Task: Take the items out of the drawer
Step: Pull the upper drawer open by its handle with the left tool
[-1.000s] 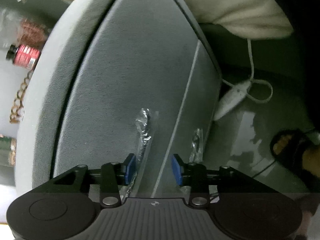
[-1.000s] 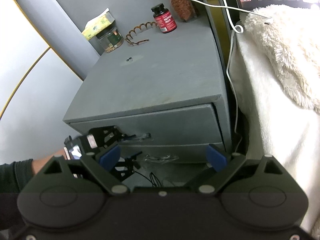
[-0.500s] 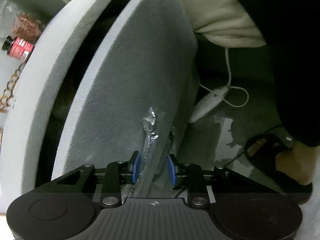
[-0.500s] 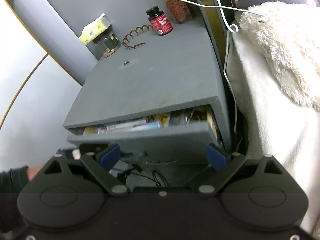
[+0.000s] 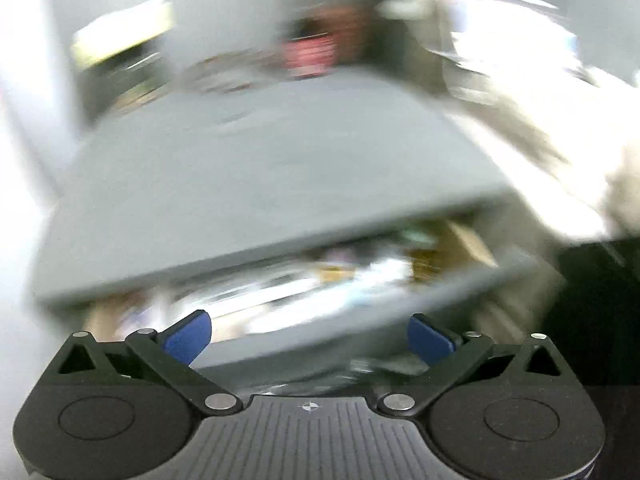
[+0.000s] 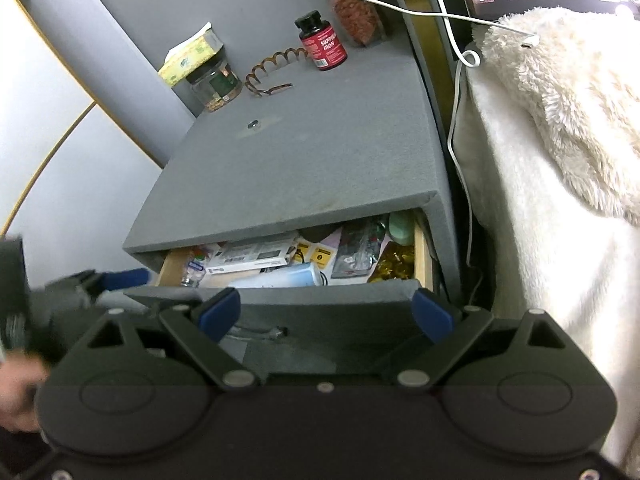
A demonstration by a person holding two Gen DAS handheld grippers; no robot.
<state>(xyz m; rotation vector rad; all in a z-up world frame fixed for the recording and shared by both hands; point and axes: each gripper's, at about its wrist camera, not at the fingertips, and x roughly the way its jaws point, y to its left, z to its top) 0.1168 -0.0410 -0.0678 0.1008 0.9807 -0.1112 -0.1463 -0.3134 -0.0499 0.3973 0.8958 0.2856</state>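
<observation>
The grey nightstand's top drawer (image 6: 320, 300) stands pulled out. Inside lie a white box (image 6: 248, 258), a pale blue tube (image 6: 288, 278), a dark packet (image 6: 356, 252), gold-wrapped sweets (image 6: 394, 264) and a green item (image 6: 401, 228). My right gripper (image 6: 326, 314) hovers open in front of the drawer, nothing between its fingers. The left wrist view is badly blurred; there my left gripper (image 5: 308, 338) faces the open drawer (image 5: 320, 344) from above, jaws opening wide and empty. One of its blue fingers (image 6: 124, 278) shows at the drawer's left corner.
On the nightstand top (image 6: 304, 152) stand a red-labelled bottle (image 6: 322, 42), a glass jar (image 6: 214, 84), a tissue box (image 6: 190, 54) and a spiral hair clip (image 6: 272, 66). A white cable (image 6: 456, 120) hangs beside a bed with a fluffy blanket (image 6: 560, 112) on the right.
The left gripper, shut on the drawer handle, pulled the drawer out, then let go, opened wide, rose and rolled upright. The right gripper stayed put.
</observation>
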